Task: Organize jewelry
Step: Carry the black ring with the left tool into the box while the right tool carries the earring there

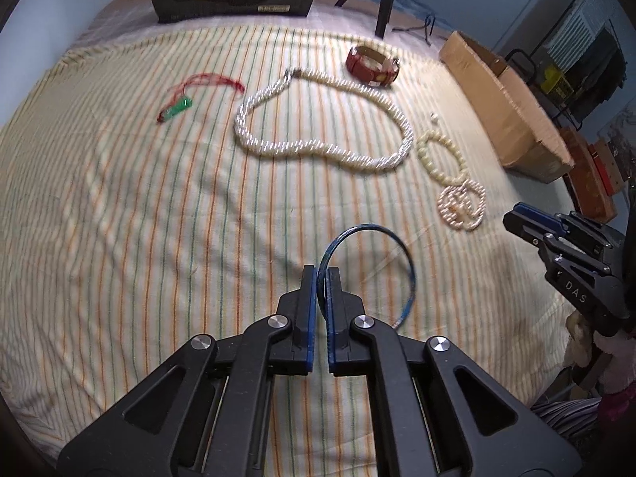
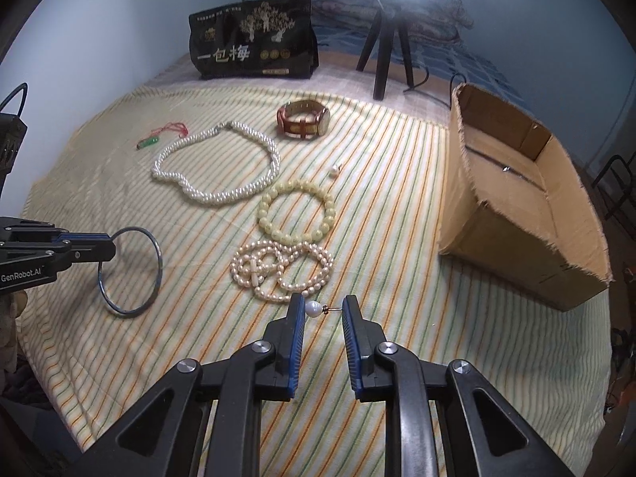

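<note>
My left gripper [image 1: 322, 274] is shut on a thin blue bangle [image 1: 397, 242], seen also in the right wrist view [image 2: 159, 262], held just above the striped cloth [image 1: 119, 218]. My right gripper [image 2: 322, 308] is shut on a pearl stud earring [image 2: 313, 309], the pearl against the left pad and the pin against the right. On the cloth lie a white pearl necklace [image 2: 214, 194], a yellow bead bracelet [image 2: 296, 210], a pink pearl strand [image 2: 278, 270], a watch with a red strap [image 2: 304, 121], a green pendant on a red cord [image 2: 148, 143] and a second pearl earring [image 2: 335, 169].
An open cardboard box [image 2: 512, 214] stands at the right edge of the cloth. A black bag with Chinese lettering [image 2: 252, 39] and a black tripod [image 2: 383, 47] stand at the back. The right gripper shows at the right of the left wrist view [image 1: 564, 246].
</note>
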`<state>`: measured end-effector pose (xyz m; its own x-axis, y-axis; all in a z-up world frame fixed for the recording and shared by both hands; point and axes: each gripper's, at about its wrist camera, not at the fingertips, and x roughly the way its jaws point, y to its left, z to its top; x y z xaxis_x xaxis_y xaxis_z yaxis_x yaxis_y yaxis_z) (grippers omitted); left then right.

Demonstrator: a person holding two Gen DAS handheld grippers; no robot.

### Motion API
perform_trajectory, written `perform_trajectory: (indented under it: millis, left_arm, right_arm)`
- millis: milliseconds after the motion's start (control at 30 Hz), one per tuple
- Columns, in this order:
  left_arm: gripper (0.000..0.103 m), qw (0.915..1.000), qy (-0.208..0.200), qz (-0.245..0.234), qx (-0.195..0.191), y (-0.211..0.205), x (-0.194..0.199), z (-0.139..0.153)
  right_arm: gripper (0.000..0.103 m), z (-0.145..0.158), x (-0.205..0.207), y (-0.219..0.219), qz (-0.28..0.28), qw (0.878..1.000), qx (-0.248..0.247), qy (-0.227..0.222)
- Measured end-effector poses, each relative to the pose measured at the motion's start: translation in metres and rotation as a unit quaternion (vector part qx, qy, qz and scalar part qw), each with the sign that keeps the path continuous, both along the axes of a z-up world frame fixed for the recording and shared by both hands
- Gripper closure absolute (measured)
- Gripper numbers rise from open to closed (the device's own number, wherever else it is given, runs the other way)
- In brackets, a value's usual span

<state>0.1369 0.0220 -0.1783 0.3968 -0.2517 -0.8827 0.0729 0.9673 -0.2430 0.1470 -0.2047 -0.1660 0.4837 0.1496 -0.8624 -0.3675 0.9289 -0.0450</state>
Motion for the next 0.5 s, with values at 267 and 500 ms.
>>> perform_trajectory:
  millis: [267, 500]
  left_arm:
    - [0.102, 0.9987, -0.048, -0.013, -0.008, -0.009, -0.004, 0.038]
    - [0.102, 0.997, -0.072, -0.017, -0.022, -0.022, -0.002, 0.06]
  right_arm:
    - [0.085, 0.027, 0.0, -0.003, -0.007, 0.999, 0.007, -0.039]
    - [0.085, 0.049, 0.005, -0.015, -0.023, 0.997, 0.019, -0.064]
